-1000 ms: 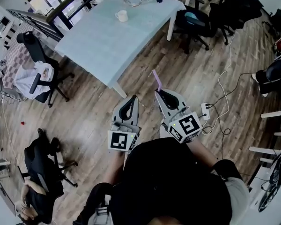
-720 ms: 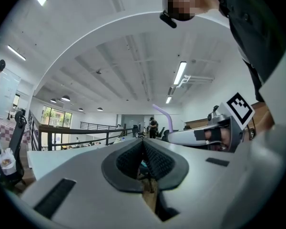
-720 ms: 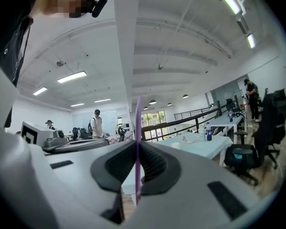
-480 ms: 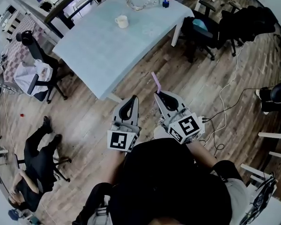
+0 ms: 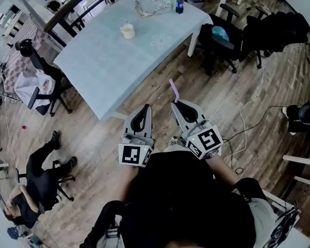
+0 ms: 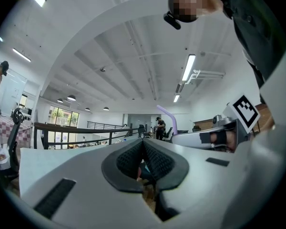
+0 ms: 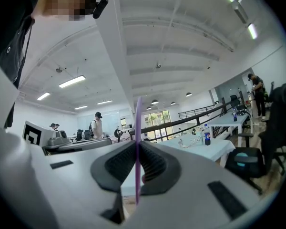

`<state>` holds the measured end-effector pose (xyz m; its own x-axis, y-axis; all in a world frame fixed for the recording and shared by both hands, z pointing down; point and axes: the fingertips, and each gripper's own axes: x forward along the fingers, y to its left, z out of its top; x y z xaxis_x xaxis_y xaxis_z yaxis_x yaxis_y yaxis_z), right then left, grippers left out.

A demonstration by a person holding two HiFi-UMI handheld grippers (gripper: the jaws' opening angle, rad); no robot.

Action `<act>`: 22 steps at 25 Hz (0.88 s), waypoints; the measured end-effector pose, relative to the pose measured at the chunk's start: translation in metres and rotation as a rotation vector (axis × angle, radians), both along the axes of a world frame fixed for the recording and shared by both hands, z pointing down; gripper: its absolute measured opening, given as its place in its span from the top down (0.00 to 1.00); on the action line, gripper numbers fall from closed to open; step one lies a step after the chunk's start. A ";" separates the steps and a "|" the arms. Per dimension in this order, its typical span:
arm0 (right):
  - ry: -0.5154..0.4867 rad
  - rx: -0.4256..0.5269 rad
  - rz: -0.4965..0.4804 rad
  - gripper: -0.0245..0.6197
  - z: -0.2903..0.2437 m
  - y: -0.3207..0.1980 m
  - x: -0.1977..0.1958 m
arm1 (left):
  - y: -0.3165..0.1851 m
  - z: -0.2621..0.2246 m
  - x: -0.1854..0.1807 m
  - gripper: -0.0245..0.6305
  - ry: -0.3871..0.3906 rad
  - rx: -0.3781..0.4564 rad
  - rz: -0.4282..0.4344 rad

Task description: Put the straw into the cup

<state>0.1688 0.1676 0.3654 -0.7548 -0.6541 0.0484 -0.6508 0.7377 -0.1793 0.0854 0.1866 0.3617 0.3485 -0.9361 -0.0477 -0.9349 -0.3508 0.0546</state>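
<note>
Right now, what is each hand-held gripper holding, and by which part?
The right hand-held gripper pinches the thin purple plastic straw by its lower part; the left hand-held gripper is shut on nothing.

Left hand-held gripper is closing on nothing.
Its dark ribbed pads are pressing together with nothing between them. Just beside it on the right, the right hand-held gripper is reaching forward, and a purple straw is sticking up from its tip, curving over at the top. A dark railing is running along the left, and strip lights are glowing on the ceiling.

Wooden plank floor, smooth matt table
</note>
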 end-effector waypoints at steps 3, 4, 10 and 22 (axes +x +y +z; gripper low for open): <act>-0.002 0.003 0.002 0.92 0.001 -0.012 0.008 | -0.011 0.003 0.005 0.94 0.002 -0.008 -0.004; -0.005 0.001 0.005 0.92 0.001 -0.015 0.011 | -0.015 0.004 0.006 0.94 0.004 -0.009 -0.007; -0.003 -0.018 0.012 0.92 0.010 -0.033 0.025 | -0.032 0.008 0.011 0.94 0.015 -0.010 -0.038; 0.007 -0.032 0.060 0.92 0.020 -0.092 0.032 | -0.100 0.029 0.009 0.94 0.059 -0.022 -0.039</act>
